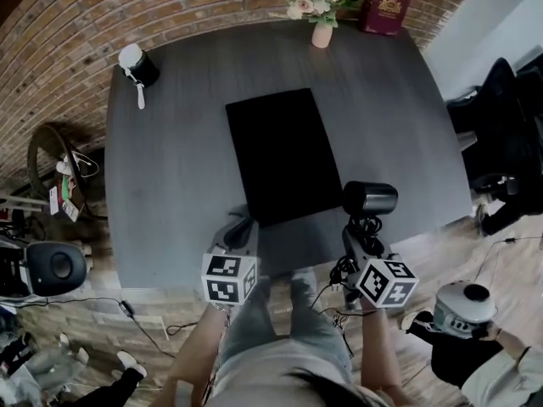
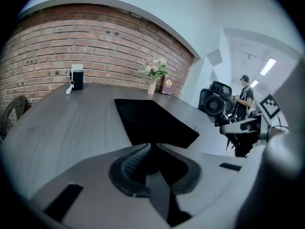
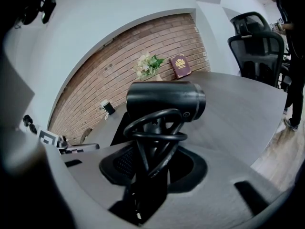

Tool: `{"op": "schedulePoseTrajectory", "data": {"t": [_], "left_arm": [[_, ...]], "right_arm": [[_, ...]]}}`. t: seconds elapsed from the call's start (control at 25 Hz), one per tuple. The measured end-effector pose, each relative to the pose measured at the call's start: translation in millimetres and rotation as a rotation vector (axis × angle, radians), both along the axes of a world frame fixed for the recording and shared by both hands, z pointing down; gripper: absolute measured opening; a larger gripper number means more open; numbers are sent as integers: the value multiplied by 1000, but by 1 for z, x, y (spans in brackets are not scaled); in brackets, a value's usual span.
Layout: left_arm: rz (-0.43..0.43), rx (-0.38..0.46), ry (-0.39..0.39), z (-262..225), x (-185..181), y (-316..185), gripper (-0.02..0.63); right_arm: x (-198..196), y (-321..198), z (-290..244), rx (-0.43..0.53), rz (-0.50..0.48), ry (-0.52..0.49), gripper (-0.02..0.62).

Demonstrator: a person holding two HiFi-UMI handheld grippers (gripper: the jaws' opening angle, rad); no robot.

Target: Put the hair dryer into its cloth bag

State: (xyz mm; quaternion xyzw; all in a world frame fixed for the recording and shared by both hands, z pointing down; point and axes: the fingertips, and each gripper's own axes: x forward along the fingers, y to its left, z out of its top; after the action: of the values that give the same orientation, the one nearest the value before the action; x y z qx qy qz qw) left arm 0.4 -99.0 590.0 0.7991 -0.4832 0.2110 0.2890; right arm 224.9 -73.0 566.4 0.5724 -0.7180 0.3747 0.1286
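**Cloth bag** [image 1: 284,155]: black, flat and rectangular. It lies on the grey surface [image 1: 170,168] near the middle, with one short edge towards you.

**Hair dryer** [image 3: 166,101]: black, held upright off the surface. It is over the near part of the surface, just beside the bag's near right corner. The barrel sits on top and lies crosswise. Its cord [image 3: 155,128] is looped around the handle.

**Your right gripper** [image 3: 152,149]: the fingers are partly apart and clamped on the hair dryer's handle, with the cord loops caught in the same grip. Its marker cube [image 1: 386,281] faces up towards you.

**Your left gripper** [image 2: 151,144]: the fingers are pressed together with nothing visible between them. The tips point down at the bag's near left corner, just beside its edge. You cannot tell whether they touch the cloth.

**Far edge of the surface:**
- A pink vase of flowers [image 1: 321,32].
- A dark red book [image 1: 386,7] standing just beside the vase.

**Far left corner:** a small black-and-white device [image 1: 136,64], well apart from the bag.

**Surroundings:**
- A brick wall [image 2: 95,46] behind the surface.
- A black office chair [image 3: 257,46] off the right side.
- A person [image 2: 244,97] standing beyond the chair.
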Motion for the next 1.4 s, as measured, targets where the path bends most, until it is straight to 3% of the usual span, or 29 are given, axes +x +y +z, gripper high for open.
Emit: {"op": "schedulePoseTrajectory", "data": {"t": [0.12, 0.24, 0.44, 0.72, 0.88, 1.12, 1.4], "left_arm": [[65, 5, -25, 0, 6, 0, 12], [140, 3, -54, 2, 13, 0, 101], [300, 4, -119, 10, 27, 5, 145], [576, 35, -297, 22, 44, 6, 195], [688, 48, -389, 33, 51, 6, 195], [769, 49, -467, 47, 58, 4, 167], [780, 33, -477, 52, 64, 1, 121]], "right_arm": [[4, 4, 2, 0, 22, -2, 153], [9, 7, 4, -1, 44, -5, 153], [16, 13, 6, -4, 78, -10, 153], [30, 20, 7, -8, 139, -10, 153], [40, 27, 8, -8, 179, -5, 153], [57, 40, 11, -15, 245, 0, 153], [70, 51, 11, -18, 289, -5, 153]]}}
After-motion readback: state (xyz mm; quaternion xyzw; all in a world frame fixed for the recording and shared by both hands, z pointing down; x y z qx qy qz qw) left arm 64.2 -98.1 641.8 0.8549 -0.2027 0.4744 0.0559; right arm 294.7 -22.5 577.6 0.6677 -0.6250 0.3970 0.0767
